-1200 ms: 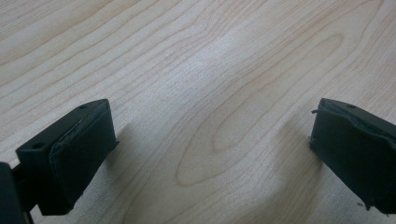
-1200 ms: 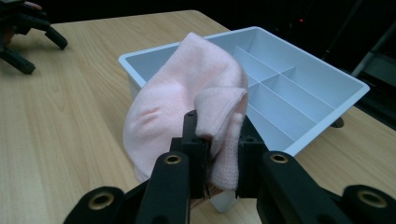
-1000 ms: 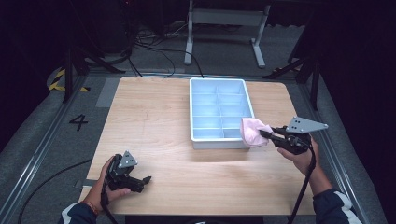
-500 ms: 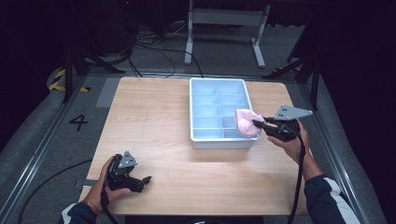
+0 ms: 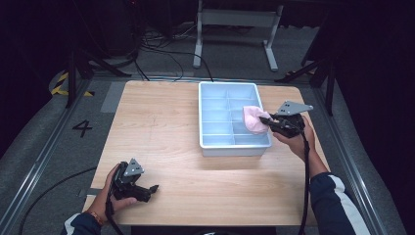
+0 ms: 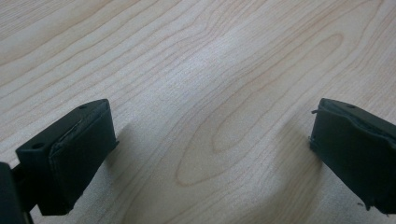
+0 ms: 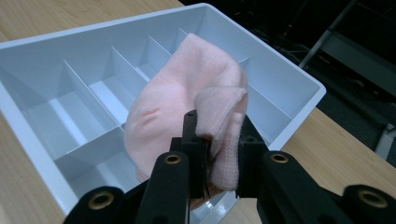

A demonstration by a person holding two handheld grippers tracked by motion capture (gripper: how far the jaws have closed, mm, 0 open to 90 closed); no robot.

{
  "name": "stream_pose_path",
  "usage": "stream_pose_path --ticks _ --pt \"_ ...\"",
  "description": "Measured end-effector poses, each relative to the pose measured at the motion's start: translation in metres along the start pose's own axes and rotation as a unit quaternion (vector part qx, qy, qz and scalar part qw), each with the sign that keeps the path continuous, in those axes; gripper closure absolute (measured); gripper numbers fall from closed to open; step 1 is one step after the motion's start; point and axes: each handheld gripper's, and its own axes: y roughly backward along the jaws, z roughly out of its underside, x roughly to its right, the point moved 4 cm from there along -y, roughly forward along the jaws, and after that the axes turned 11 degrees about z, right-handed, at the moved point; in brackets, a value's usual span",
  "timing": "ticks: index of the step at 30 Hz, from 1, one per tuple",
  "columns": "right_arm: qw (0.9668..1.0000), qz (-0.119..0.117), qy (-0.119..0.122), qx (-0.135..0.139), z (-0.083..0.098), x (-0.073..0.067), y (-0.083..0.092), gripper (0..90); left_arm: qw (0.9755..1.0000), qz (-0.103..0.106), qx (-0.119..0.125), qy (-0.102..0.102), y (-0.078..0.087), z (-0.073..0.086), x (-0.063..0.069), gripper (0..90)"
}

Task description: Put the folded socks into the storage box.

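Nearest the person, well short of the tray and off toward its left front, the left hand-held gripper (image 5: 147, 190) rests low on the wooden surface (image 5: 161, 132). In the left gripper view its two black jaws stand wide apart with bare wood grain between them and nothing gripped.

Farther out, at the tray's right wall, the right hand-held gripper (image 5: 265, 119) points in over the rim, with the person's hand wrapped round its body just outside the tray and a cable trailing back along the dark sleeve. Its jaws are clamped shut on a fold of the pink cloth (image 5: 254, 119). In the right gripper view the cloth (image 7: 187, 112) bunches up from between the jaws and hangs above the tray's right-hand compartments, about midway along its length; whether it touches the dividers cannot be told.

The light blue divided tray (image 5: 210, 88) sits on the far half of the surface, right of centre, its long side running away from the person.
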Motion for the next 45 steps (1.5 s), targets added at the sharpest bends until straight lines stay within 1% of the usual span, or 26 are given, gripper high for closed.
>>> stream_pose_path --ticks 3,6,10,13,14,19,22,23,26,27,28,29,32,34,36,37,39,40,42,43,45 --pt "1.0000 0.004 0.001 -0.005 0.000 0.001 -0.007 78.7 1.0000 0.000 0.000 0.000 0.000 0.000 0.000 0.4" --pt "0.9999 0.008 0.008 -0.012 0.000 0.001 -0.013 78.9 1.0000 0.000 0.000 0.000 0.000 0.000 0.000 0.4" --pt "0.9993 0.008 0.025 -0.027 0.003 0.000 -0.023 79.2 1.0000 0.000 0.000 0.000 0.000 0.000 0.000 0.4" --pt "0.9989 0.003 0.032 -0.033 0.006 -0.001 -0.029 79.3 1.0000 0.000 0.000 0.000 0.000 0.000 0.000 0.4" --pt "0.9986 -0.001 0.037 -0.038 0.007 -0.002 -0.031 79.3 1.0000 0.000 -0.001 0.000 0.000 0.000 0.000 0.4" --pt "0.9969 -0.006 0.056 -0.054 0.010 -0.006 -0.039 79.4 1.0000 0.000 0.000 0.000 0.000 0.000 0.000 0.4" --pt "0.9954 -0.013 0.071 -0.062 0.011 -0.010 -0.042 79.4 1.0000 0.001 0.000 0.000 0.000 0.000 0.000 0.4" --pt "0.9945 -0.015 0.080 -0.066 0.011 -0.011 -0.043 79.4 1.0000 0.000 0.000 0.000 0.000 0.000 0.000 0.4" --pt "0.9920 -0.022 0.097 -0.078 0.011 -0.016 -0.045 79.4 1.0000 0.000 -0.001 0.000 0.000 0.000 0.000 0.4" --pt "0.9899 -0.023 0.109 -0.088 0.012 -0.018 -0.047 79.4 1.0000 0.000 -0.001 -0.001 0.000 0.000 0.000 0.4" --pt "0.9899 -0.023 0.109 -0.088 0.012 -0.018 -0.047 79.4 1.0000 0.000 0.000 0.000 0.000 0.000 0.000 0.4" --pt "0.9884 -0.022 0.117 -0.094 0.012 -0.019 -0.048 79.4 1.0000 0.000 0.000 0.000 0.000 0.000 0.000 0.4" --pt "0.9849 -0.028 0.132 -0.109 0.013 -0.022 -0.052 79.4 1.0000 0.000 0.000 0.000 0.000 0.000 0.000 0.4" --pt "0.9830 -0.037 0.137 -0.117 0.014 -0.024 -0.054 79.4 1.0000 0.000 0.000 0.000 0.000 0.000 0.000 0.4" --pt "0.9801 -0.044 0.144 -0.129 0.015 -0.024 -0.056 79.4 1.0000 0.000 -0.001 -0.001 0.000 0.000 0.000 0.4" --pt "0.9794 -0.044 0.144 -0.135 0.014 -0.024 -0.057 79.4 1.0000 0.000 -0.001 -0.001 0.000 0.000 0.000 0.4" --pt "0.9775 -0.052 0.147 -0.142 0.013 -0.023 -0.059 79.4 1.0000 0.000 0.000 -0.001 0.000 0.000 0.000 0.4" --pt "0.9759 -0.052 0.152 -0.148 0.012 -0.023 -0.060 79.4 1.0000 0.000 -0.001 -0.001 0.000 0.000 0.000 0.4" --pt "0.9737 -0.053 0.155 -0.158 0.011 -0.024 -0.062 79.4 1.0000 0.000 0.000 -0.001 0.000 0.000 0.000 0.4" --pt "0.9715 -0.055 0.162 -0.164 0.010 -0.025 -0.063 79.4 1.0000 0.000 0.000 -0.001 0.000 0.000 0.000 0.4" --pt "0.9683 -0.053 0.171 -0.174 0.009 -0.027 -0.066 79.4 1.0000 0.000 0.000 -0.001 0.000 0.000 0.000 0.4"
